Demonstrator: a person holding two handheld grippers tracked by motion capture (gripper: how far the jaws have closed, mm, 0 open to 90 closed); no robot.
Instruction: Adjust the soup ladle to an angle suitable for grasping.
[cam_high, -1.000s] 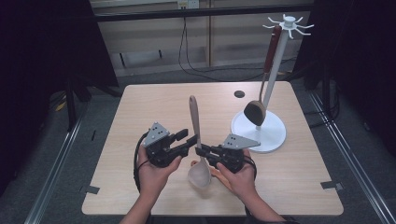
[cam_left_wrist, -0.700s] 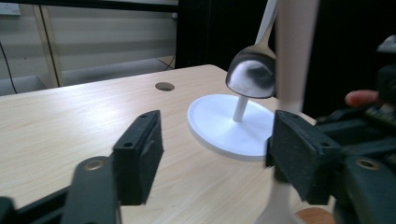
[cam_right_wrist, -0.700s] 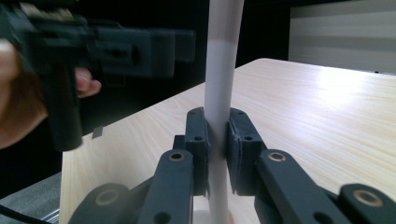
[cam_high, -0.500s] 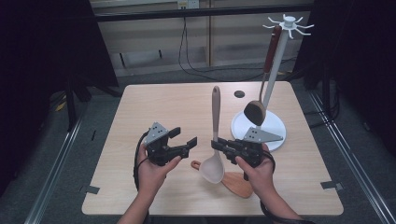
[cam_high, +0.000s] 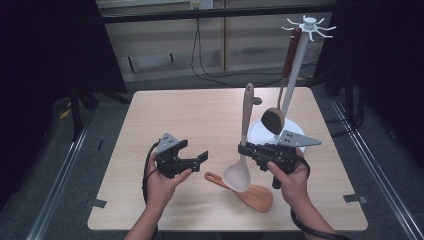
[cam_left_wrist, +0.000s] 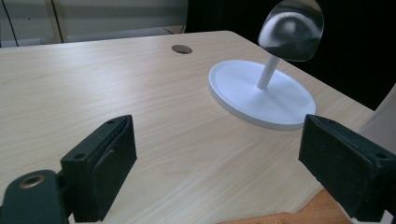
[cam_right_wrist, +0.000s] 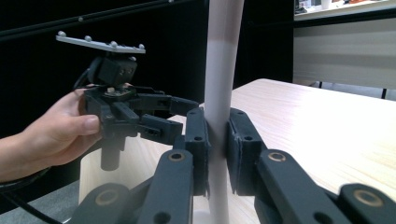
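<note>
My right gripper (cam_high: 244, 148) is shut on the handle of a pale beige ladle (cam_high: 245, 117) and holds it upright. The ladle's bowl hangs just above the table. In the right gripper view the pads (cam_right_wrist: 198, 140) press on both sides of the handle (cam_right_wrist: 223, 56). My left gripper (cam_high: 196, 152) hovers to the left of the ladle. Its jaws have just been opening and now stand wide apart with nothing between them (cam_left_wrist: 224, 168). A wooden spatula (cam_high: 251, 194) lies flat on the table under the ladle's bowl.
A white utensil stand (cam_high: 295, 75) with a round base (cam_left_wrist: 261, 100) rises at the table's right. From its hooks hangs a brown-handled spoon (cam_high: 273, 120). The tabletop has a small round hole (cam_left_wrist: 181, 48) near the far edge.
The left gripper has opened, let go of the ladle and sunk a little. The right gripper carried the ladle to the right and stood it upright, uncovering the spatula.
</note>
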